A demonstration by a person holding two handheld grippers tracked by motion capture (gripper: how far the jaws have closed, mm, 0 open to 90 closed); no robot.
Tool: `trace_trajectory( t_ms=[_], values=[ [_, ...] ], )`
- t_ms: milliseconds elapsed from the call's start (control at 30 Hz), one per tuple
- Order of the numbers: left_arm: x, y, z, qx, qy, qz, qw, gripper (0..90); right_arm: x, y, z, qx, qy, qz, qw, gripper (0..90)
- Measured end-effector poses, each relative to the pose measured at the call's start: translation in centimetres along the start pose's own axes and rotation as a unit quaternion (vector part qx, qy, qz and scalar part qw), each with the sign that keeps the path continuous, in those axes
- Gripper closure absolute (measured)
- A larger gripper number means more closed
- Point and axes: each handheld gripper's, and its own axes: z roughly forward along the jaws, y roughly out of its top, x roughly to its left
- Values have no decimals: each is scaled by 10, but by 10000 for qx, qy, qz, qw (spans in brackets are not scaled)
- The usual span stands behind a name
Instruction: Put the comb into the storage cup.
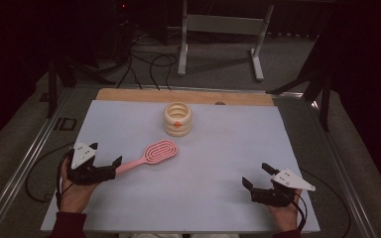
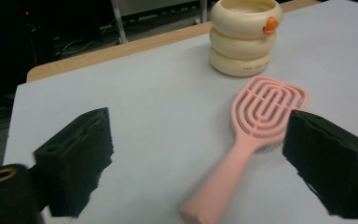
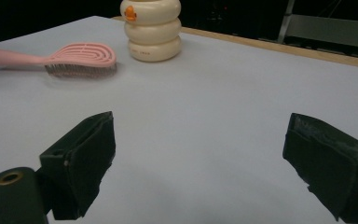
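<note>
Two claws are in my hands at the near edge of the desk [image 1: 129, 124], which is covered by a pale sheet. My left claw [image 1: 110, 163] has its jaws spread wide; in the left gripper view [image 2: 200, 158] the end of the pink hairbrush's handle lies between them on the sheet, with neither pad pressing on it. The hairbrush [image 1: 151, 154] lies flat on the desk, its handle pointing toward my left hand and its oval, slotted head pointing away toward the middle of the desk; from the right gripper view [image 3: 60, 58] its bristles face down onto the sheet. Just beyond the brush head, near the far edge, stands a cream holder [image 1: 177, 119] shaped like stacked rings, upright and open at the top, with a small orange mark on its front; it is near the brush head but apart from it. My right claw [image 1: 260, 178] rests at the near right corner of the desk, well apart from the brush and the holder, its jaws spread as well [image 3: 200, 158] with only bare sheet between them.
</note>
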Motion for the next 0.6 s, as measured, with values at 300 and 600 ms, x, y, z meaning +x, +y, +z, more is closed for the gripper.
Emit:
trace_trajectory(
  t_ms=[300,600],
  values=[
    [-4,-32,-9,-124,-88,73,9999,1,2,4,2,-54,146,-100,9998,92],
    [-4,-39,-21,-273,-220,62,9994,1,2,7,7,-120,367,-177,9991,92]
  ],
)
